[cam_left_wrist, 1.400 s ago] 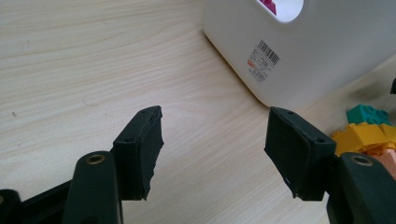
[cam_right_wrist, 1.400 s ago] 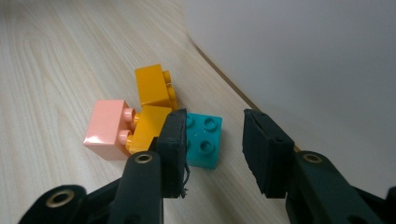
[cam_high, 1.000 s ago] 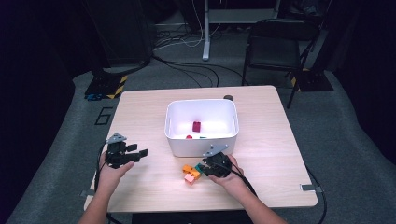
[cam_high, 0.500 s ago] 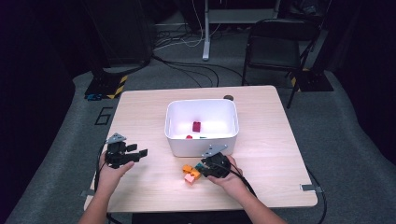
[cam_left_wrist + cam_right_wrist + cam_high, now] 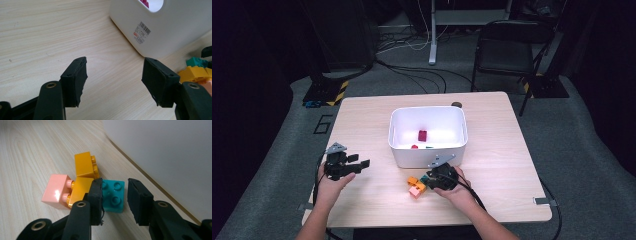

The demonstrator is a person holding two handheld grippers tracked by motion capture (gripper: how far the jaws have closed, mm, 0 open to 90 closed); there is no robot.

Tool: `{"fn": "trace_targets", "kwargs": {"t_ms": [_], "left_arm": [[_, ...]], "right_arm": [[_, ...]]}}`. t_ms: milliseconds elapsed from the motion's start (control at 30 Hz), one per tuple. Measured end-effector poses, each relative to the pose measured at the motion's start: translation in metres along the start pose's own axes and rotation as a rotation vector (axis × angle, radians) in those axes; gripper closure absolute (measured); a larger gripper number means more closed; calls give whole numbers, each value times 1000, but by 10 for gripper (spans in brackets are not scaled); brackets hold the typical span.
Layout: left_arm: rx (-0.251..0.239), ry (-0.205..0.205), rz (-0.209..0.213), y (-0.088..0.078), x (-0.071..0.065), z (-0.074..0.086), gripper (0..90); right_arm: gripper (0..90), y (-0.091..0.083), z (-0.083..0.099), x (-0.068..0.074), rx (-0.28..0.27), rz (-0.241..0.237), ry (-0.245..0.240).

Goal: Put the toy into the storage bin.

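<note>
A small heap of toy bricks lies in front of the white bin point(image 5: 428, 156): a teal brick point(image 5: 113, 200), two orange bricks point(image 5: 85, 165) and a pink brick point(image 5: 56, 191). My right gripper point(image 5: 115, 181) reaches low over the table, its jaws on either side of the teal brick. They have just been closing and now hold it. In the high view that gripper point(image 5: 428, 181) sits at the heap's right side. My left gripper point(image 5: 362, 164) rests at the table's left, open, with bare wood between its jaws point(image 5: 115, 75).
Inside the bin lies a red brick point(image 5: 422, 135) with other small pieces at its near wall. The bin's side point(image 5: 170, 32) carries a barcode label. A black chair point(image 5: 507, 45) and floor cables point(image 5: 412, 75) lie beyond the table's far edge.
</note>
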State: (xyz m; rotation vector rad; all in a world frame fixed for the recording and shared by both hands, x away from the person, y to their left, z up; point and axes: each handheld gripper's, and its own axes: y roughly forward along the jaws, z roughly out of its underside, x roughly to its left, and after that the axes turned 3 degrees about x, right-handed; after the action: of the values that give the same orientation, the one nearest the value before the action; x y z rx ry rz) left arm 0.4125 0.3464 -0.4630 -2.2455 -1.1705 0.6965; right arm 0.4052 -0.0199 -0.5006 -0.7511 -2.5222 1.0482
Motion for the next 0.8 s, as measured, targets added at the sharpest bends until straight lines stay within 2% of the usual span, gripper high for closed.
{"fn": "trace_targets", "kwargs": {"t_ms": [400,667,733,800], "left_arm": [[-3,0,-3,0,1,0,359],[-5,1,0,0,0,0,359],[-6,1,0,0,0,0,359],[-3,0,0,1,-1,-1,359]], "right_arm": [[659,-7,4,0,17,5,-1],[633,-22,15,0,54,26,-7],[623,-23,16,0,52,27,-2],[577,-27,18,1,23,9,12]]}}
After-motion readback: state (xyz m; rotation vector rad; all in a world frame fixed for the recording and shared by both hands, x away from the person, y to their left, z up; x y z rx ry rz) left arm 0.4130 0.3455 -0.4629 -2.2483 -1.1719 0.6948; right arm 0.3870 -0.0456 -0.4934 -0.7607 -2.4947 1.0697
